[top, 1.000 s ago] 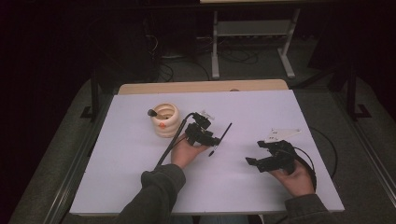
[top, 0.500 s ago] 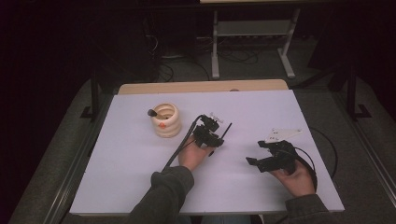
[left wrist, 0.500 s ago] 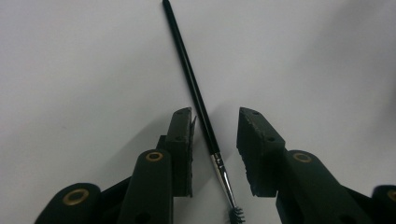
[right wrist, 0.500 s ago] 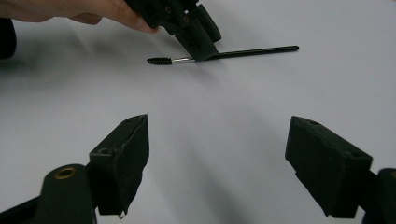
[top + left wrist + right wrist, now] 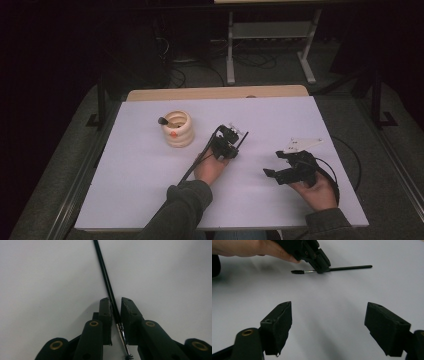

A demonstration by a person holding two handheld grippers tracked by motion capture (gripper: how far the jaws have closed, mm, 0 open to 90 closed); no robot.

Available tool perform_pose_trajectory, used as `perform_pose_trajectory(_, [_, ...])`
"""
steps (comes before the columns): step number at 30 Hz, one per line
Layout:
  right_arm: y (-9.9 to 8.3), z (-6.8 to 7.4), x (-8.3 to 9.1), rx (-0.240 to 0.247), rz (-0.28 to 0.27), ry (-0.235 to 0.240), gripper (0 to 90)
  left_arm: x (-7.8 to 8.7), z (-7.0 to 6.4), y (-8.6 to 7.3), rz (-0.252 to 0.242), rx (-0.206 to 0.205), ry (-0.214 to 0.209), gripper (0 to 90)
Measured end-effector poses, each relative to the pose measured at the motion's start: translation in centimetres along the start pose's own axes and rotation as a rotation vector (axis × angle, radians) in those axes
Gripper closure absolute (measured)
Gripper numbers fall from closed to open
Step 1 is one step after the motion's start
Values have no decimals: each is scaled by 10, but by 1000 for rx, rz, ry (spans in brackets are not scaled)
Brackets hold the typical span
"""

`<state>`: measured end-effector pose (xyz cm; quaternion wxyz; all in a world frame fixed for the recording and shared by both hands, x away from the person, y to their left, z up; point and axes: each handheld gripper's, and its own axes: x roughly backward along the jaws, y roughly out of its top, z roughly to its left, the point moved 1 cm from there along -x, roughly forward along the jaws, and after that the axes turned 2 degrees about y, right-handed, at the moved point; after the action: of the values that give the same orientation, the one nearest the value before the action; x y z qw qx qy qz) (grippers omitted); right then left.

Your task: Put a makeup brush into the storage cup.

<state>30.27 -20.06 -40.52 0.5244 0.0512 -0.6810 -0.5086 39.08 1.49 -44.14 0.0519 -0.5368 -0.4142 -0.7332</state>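
Observation:
A thin black brush (image 5: 106,277) with a metal ferrule and small bristle head lies along the white table (image 5: 150,180). My left gripper (image 5: 115,302) straddles the brush near the ferrule, jaws narrowly apart: the left pad touches the handle and a slim gap shows on the right. In the right gripper view this left gripper (image 5: 322,268) points down onto the brush (image 5: 352,267). The high view has the left gripper (image 5: 234,145) at mid-table. My right gripper (image 5: 272,164) rests at the right, open wide and empty, its jaws (image 5: 328,315) aimed at the brush.
A cream ribbed cup (image 5: 177,129) with an orange spot stands left of the left gripper, a dark-tipped tool (image 5: 163,120) leaning out of it. A wooden strip (image 5: 215,93) edges the table's far side. Cables and a metal stand (image 5: 270,35) lie on the floor beyond.
My left gripper has carried the brush rightward away from the cup and lowered it from a raised tilt to flat on the table. The right gripper has stayed still.

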Motion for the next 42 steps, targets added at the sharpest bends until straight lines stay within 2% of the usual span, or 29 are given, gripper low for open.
perform_pose_trajectory(1, [0,1,0,5,-2,-2,218,0,0,0,7,-14,3,833])
perform_pose_trajectory(4, [1,1,1,10,-8,-3,219,0,3,0,6,0,-24,852])
perform_pose_trajectory(5, [1,1,1,13,-9,-3,219,0,4,0,3,20,-38,854])
perform_pose_trajectory(7, [1,1,0,9,-5,0,219,0,5,0,3,22,-50,858])
perform_pose_trajectory(9, [1,1,0,7,1,1,219,0,5,0,1,-8,-39,859])
perform_pose_trajectory(12, [0,2,-1,9,2,2,219,1,5,0,-7,-19,-28,860])
perform_pose_trajectory(14, [0,1,-1,10,0,3,219,2,7,0,-6,-8,-42,861])
perform_pose_trajectory(20, [-1,2,-1,8,7,2,219,11,14,-1,-28,-9,-41,862])
perform_pose_trajectory(22, [-1,2,-2,12,7,4,220,12,17,-2,-15,-6,-56,861])
perform_pose_trajectory(26, [0,3,-3,11,10,5,220,11,18,-2,-12,-5,-54,861])
perform_pose_trajectory(29, [0,4,-4,11,13,7,220,7,18,-4,32,-8,-78,860])
perform_pose_trajectory(35, [-1,1,-4,10,10,10,220,4,21,-3,46,33,-111,846])
perform_pose_trajectory(37, [0,2,-4,11,8,10,220,4,21,-2,51,40,-124,811])
perform_pose_trajectory(42, [0,3,-5,14,14,9,220,3,18,2,83,17,-98,791])
